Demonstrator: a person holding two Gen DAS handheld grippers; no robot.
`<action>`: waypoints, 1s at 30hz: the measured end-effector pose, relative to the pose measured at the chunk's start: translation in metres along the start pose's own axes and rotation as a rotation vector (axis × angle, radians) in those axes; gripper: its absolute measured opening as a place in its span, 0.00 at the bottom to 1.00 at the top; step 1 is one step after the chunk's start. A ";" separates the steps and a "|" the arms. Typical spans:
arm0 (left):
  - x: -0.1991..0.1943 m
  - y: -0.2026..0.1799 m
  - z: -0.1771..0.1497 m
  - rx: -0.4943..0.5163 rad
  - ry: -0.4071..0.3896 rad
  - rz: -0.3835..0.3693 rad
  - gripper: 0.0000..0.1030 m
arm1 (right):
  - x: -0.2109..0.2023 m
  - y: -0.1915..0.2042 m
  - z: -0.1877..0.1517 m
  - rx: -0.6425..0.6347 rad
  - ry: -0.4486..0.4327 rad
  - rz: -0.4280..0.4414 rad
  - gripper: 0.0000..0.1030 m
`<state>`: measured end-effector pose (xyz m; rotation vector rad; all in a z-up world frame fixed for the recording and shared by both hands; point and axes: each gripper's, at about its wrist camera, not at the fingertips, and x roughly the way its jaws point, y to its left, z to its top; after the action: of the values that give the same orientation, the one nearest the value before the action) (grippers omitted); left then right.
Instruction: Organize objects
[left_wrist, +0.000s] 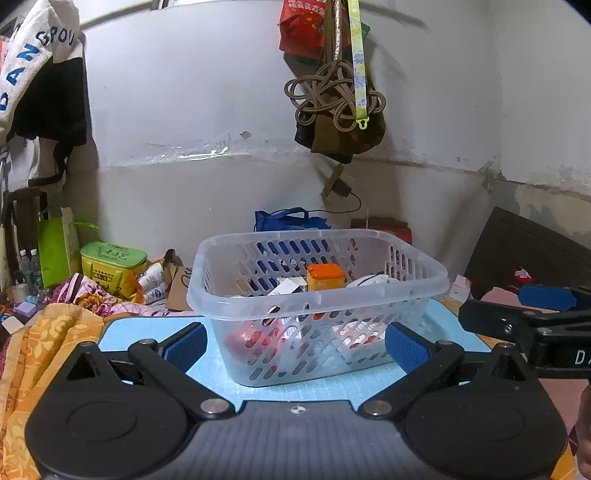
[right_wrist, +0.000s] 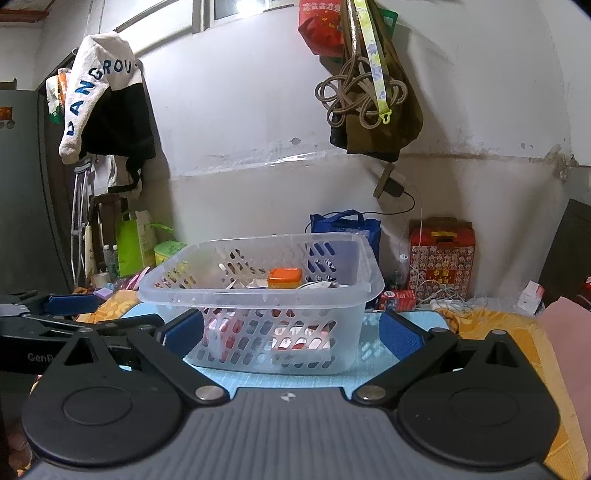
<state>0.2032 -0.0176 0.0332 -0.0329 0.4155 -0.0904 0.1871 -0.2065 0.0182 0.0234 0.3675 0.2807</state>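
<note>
A clear plastic basket (left_wrist: 417, 295) stands on a light blue mat (left_wrist: 147, 328) in front of both grippers. Inside it are an orange-lidded box (left_wrist: 325, 281), white packets and red items. My left gripper (left_wrist: 295, 345) is open and empty, its blue pads on either side of the basket's near corner. In the right wrist view the same basket (right_wrist: 347, 321) sits just ahead on the mat (right_wrist: 373, 341), with the orange-lidded box (right_wrist: 284, 277) inside. My right gripper (right_wrist: 291, 334) is open and empty, close to the basket's near wall. The right gripper also shows at the right in the left wrist view (left_wrist: 546, 299).
An orange patterned blanket (left_wrist: 44, 332) lies left of the mat. A yellow-green box (left_wrist: 110, 266) and bottles stand at the back left. A blue bag (right_wrist: 343, 225) and a red box (right_wrist: 441, 258) stand behind the basket. Bags and cords (right_wrist: 369, 92) hang on the wall.
</note>
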 end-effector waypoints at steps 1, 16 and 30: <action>0.000 0.000 0.000 -0.001 0.000 -0.002 1.00 | 0.000 0.001 0.000 -0.004 0.001 -0.003 1.00; 0.000 0.002 -0.002 0.001 0.009 -0.016 1.00 | -0.001 0.003 -0.003 -0.018 0.008 -0.014 1.00; -0.001 0.008 -0.001 -0.017 0.004 -0.010 1.00 | 0.000 0.001 -0.003 -0.018 0.011 -0.027 1.00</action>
<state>0.2025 -0.0094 0.0327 -0.0515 0.4204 -0.0965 0.1861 -0.2060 0.0158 -0.0009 0.3754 0.2571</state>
